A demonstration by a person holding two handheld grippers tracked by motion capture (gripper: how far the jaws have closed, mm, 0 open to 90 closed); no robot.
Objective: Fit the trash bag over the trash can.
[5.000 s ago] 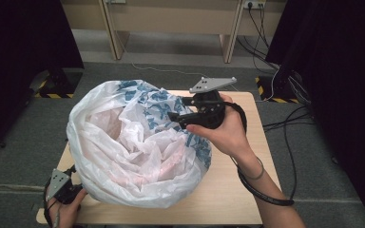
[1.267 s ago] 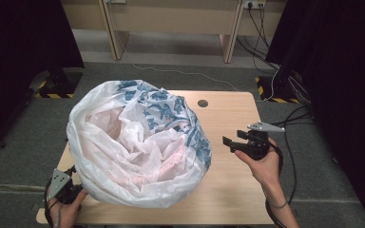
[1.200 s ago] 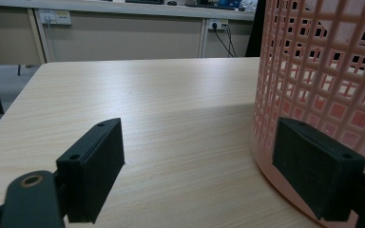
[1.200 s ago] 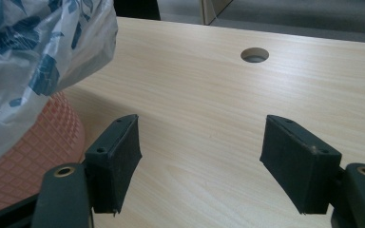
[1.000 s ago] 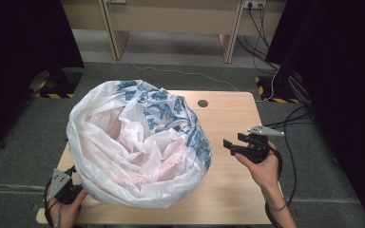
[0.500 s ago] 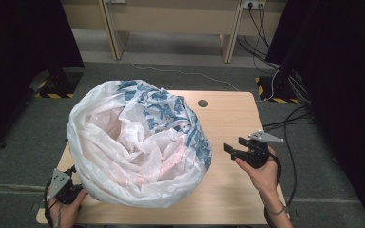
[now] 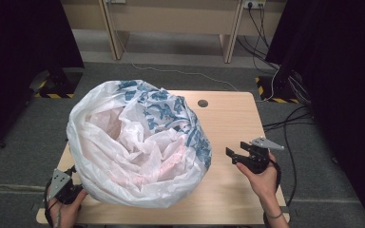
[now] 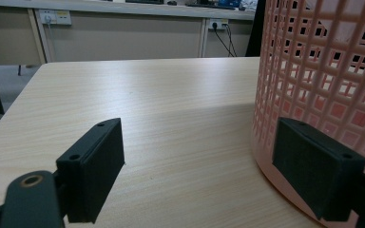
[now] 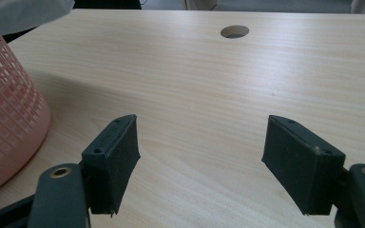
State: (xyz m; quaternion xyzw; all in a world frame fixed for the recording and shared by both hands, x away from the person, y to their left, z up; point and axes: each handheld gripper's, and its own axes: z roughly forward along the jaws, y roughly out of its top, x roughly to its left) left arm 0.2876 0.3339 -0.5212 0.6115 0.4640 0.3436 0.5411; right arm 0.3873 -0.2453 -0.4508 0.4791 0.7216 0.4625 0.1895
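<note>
A big white plastic bag (image 7: 133, 147) with a blue print is draped over a pink lattice basket (image 8: 323, 71) on the wooden table (image 7: 228, 118). At the table's near left corner, my left gripper (image 7: 72, 176) sits against the foot of the bag. Its jaws (image 8: 197, 142) stand open, one pad beside the basket wall and bare tabletop between them. To the right of the bag, a hand holds my right gripper (image 7: 235, 149) low over the table. It is open (image 9: 199, 137) and points toward the basket (image 9: 4, 104), holding nothing.
A round cable hole (image 7: 202, 103) lies in the table's far middle. Cables (image 7: 290, 118) trail over the floor at the right. Desk legs and a wall socket stand beyond the table.
The right gripper left the top of the bag and moved to the table's right side; in the last second it sank a little toward the near edge. The left gripper stayed put.
</note>
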